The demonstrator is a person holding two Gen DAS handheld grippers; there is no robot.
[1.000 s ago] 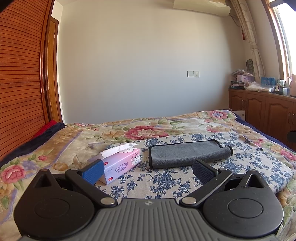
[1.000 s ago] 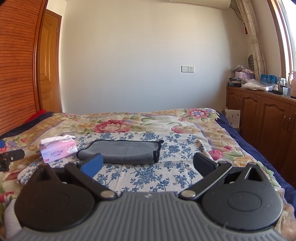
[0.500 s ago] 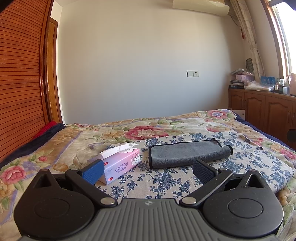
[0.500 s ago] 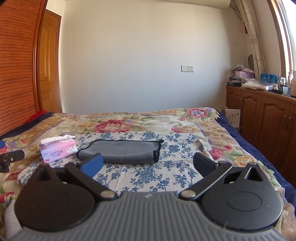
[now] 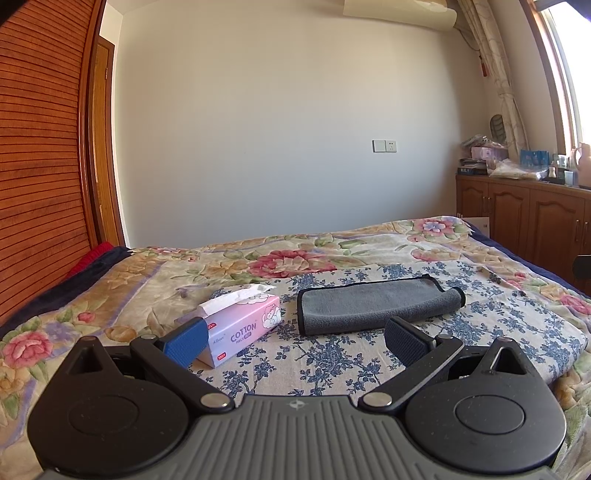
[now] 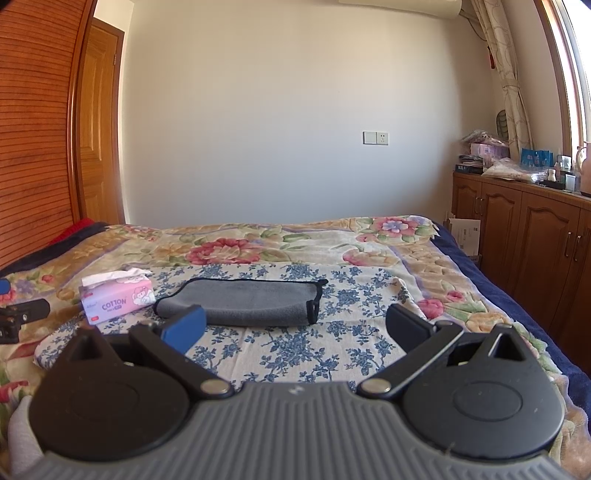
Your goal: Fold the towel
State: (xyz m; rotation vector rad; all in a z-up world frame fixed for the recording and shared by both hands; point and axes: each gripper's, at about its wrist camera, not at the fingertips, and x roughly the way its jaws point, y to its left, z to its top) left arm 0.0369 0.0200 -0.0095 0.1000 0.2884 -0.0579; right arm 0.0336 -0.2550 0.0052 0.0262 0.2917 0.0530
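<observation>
Spread wide and released, both left tongs (image 5: 295,341) and right tongs (image 6: 295,328) are held empty; the folded grey microfibre towel (image 5: 376,304) is seen at 12 o'clock, untouched.

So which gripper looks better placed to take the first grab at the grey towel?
Probably the right gripper: in its view the towel lies nearly straight ahead, unobstructed. The left gripper sees the towel off to its right, with the tissue box close ahead. Both are open and empty.

Small clutter on the cabinet top (image 6: 524,173) too tiny to identify; air conditioner (image 6: 399,5) cropped above.
</observation>
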